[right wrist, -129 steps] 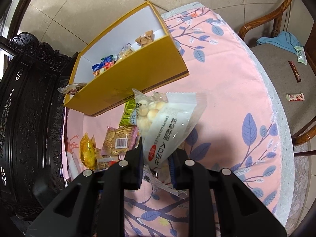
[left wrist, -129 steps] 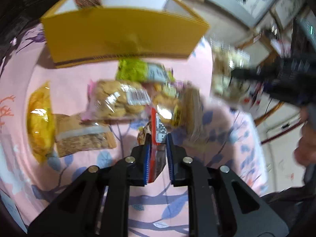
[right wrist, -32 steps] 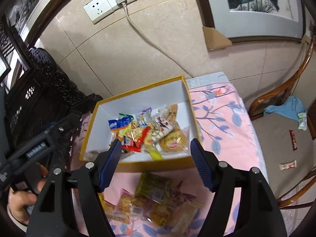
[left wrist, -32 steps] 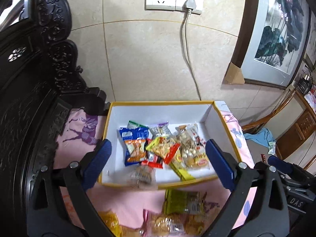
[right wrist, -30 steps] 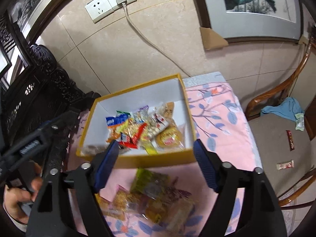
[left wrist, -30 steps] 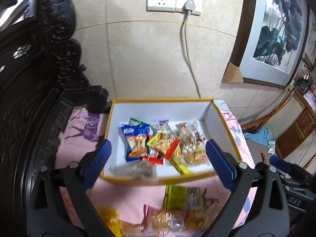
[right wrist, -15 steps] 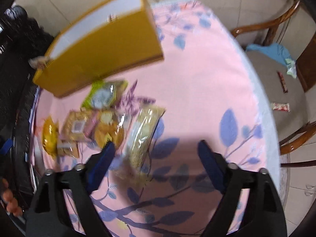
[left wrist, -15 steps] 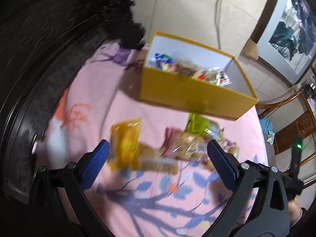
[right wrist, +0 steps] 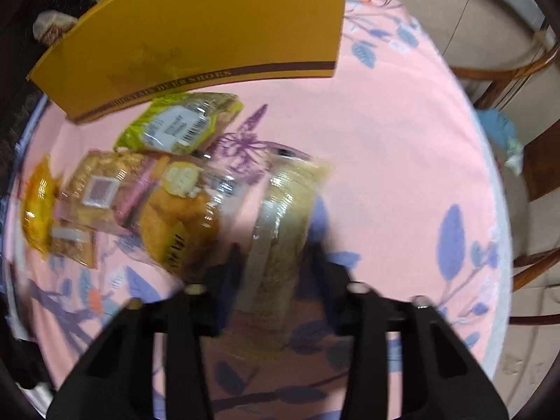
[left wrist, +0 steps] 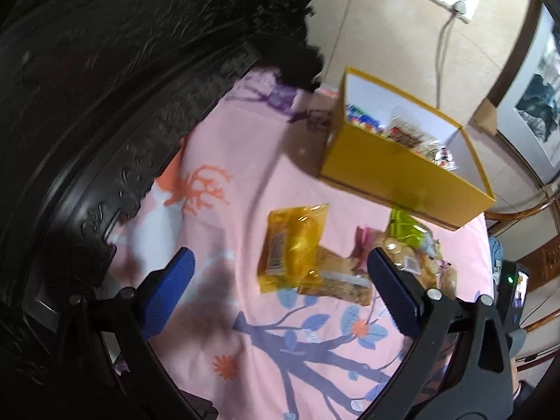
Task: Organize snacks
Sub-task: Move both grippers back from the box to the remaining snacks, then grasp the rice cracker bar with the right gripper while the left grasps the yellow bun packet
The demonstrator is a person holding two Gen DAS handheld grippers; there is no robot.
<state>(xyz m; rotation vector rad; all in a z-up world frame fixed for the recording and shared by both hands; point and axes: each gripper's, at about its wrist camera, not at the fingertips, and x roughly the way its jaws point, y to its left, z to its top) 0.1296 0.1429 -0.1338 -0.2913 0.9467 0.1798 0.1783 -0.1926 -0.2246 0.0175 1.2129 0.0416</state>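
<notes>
On the bench, left view: my left claw [left wrist: 280,280] spread wide, yellow packet [left wrist: 294,245] between its pads, yellow box [left wrist: 395,178] beyond.
Right view: my right claw [right wrist: 276,276] parted around the tan packet [right wrist: 280,227], blurred; contact unclear.

Box [left wrist: 402,171] sits at the far side of the tablecloth [left wrist: 245,217], against the wall, with packets [left wrist: 406,136] piled inside it. Just before the box lies a cluster of loose snacks: the flat packet with the barcode [left wrist: 292,248] furthest left, the cracker packet [left wrist: 336,278] touching its near right corner, the biscuit bag [right wrist: 105,189] behind that one. The leafy-label packet [right wrist: 182,126] lies right up against the box's front wall. Right of the biscuit bag, the round cake packet [right wrist: 178,217]; right again, the long wafer packet [right wrist: 276,231], nearest the right-wrist camera. Chair [right wrist: 518,161] off the table's right edge
</notes>
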